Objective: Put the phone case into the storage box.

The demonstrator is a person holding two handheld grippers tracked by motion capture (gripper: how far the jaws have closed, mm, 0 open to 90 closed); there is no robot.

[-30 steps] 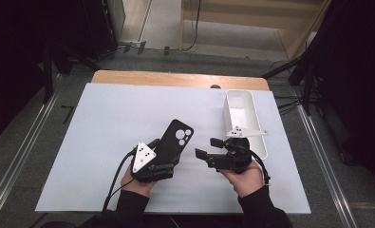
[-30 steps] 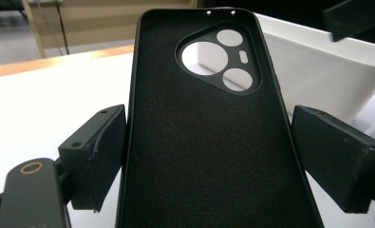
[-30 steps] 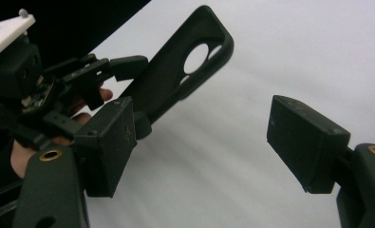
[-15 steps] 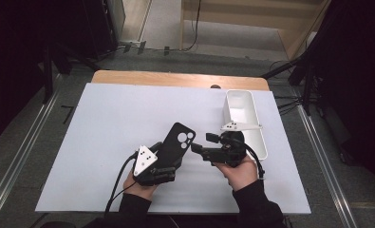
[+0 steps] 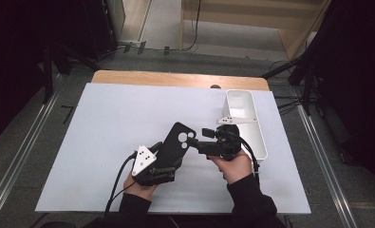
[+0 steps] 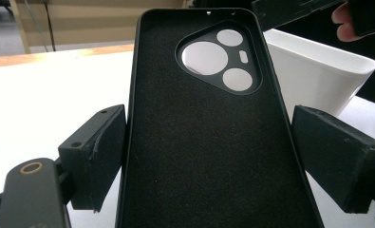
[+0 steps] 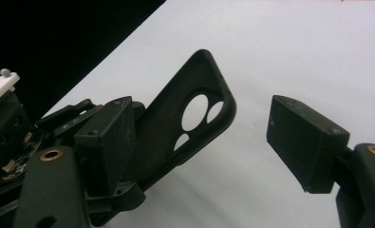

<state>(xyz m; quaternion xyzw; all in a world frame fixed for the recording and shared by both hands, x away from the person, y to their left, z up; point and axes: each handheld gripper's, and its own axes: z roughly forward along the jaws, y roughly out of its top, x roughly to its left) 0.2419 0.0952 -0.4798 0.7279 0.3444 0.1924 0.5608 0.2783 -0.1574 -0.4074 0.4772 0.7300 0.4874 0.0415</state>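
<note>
White sheeting covered the counter (image 5: 104,123), and on it, held up near its front edge, a black phone case (image 5: 175,142) was seen. The case was tilted with its camera cut-outs at the far end and its soft inner face turned towards the left hand-held gripper (image 5: 168,164), whose jaws were pressed against the case's two long sides (image 6: 213,142). Just right of the case's cut-out end, the right hand-held gripper (image 5: 205,137) was held with its jaws spread wide, the case's top corner lying between them without being touched (image 7: 190,123). Beyond that gripper, further right of the case, a white rectangular bin (image 5: 258,137) was set along the counter's right side.
</note>
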